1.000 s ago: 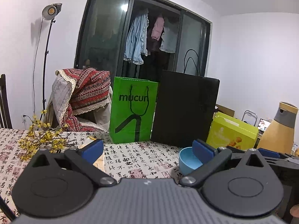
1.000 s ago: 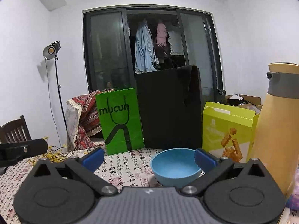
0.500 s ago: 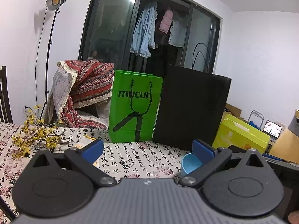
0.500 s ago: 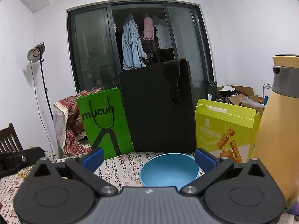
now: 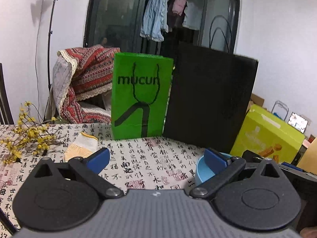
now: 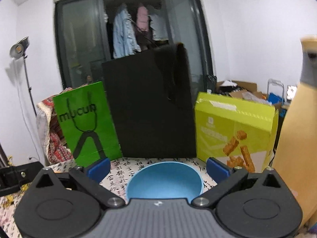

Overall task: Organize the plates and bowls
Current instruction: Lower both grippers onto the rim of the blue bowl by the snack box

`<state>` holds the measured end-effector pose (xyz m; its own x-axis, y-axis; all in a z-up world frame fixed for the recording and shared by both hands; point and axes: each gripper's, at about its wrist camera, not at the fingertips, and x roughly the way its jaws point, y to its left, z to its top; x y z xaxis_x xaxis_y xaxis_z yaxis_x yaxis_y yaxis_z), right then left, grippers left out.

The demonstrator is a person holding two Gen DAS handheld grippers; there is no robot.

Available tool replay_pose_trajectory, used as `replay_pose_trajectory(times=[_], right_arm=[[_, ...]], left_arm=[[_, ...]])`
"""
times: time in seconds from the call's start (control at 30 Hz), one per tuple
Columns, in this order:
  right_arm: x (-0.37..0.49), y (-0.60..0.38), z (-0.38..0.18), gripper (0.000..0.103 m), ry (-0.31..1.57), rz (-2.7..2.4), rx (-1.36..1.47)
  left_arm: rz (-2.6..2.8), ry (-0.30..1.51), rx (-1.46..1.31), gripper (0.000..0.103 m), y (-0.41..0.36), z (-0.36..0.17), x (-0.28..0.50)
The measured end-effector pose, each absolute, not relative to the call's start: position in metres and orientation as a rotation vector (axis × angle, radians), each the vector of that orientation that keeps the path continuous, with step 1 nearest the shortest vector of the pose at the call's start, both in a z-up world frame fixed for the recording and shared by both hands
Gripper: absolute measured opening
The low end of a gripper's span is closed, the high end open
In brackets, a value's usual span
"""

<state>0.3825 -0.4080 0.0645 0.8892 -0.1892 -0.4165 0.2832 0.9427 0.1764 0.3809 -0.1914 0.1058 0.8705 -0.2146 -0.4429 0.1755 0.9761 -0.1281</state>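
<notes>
Blue bowl (image 6: 164,180): matte sky-blue, round and deep, standing upright on the calligraphy-print tabletop (image 5: 138,158), just ahead of the right tongs and centred between their two blue pads; in the left wrist view only its left edge (image 5: 202,172) shows, behind the right-hand pad.
Right tongs (image 6: 158,168): spread wide, holding nothing; the pads stand either side of the bowl's rim, and no contact is visible.
Left tongs (image 5: 156,157): also wide open and empty, over bare tablecloth, the bowl off to their right.
Handling: the finish suggests plastic or melamine, so probably light, stiff and unlikely to chip, though smooth enough to slip. It looks too broad to span whole; pinching the rim wall, one pad inside and one outside, seems the surer hold.
Surroundings: green "mucun" paper bag (image 6: 87,123), black bag (image 6: 150,107) and yellow-green snack box (image 6: 233,130) stand close behind the bowl, a tan bottle (image 6: 293,138) at right; a knitted cloth (image 5: 83,146) and yellow blossom sprigs (image 5: 25,136) lie at left.
Plates: none in view.
</notes>
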Motion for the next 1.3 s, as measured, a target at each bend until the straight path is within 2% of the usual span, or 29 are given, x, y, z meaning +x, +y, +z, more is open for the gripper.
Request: replay_pose_trajectory(times=[0.47, 0.83, 1.3], right_arm=[[0.412, -0.475, 0.014, 0.103, 0.447, -0.291, 0.397], [0.425, -0.493, -0.010, 0.102, 0.453, -0.335, 0.451], [0.430, -0.492, -0.017, 0.101, 0.455, -0.368, 0.441]], left_arm=[[-0.151, 0.587, -0.099, 0.103, -0.239, 0.071, 0.436], [-0.063, 0.651, -0.151, 0.103, -0.275, 0.030, 0.475], [-0.135, 0.586, -0.132, 0.103, -0.288, 0.013, 0.475]])
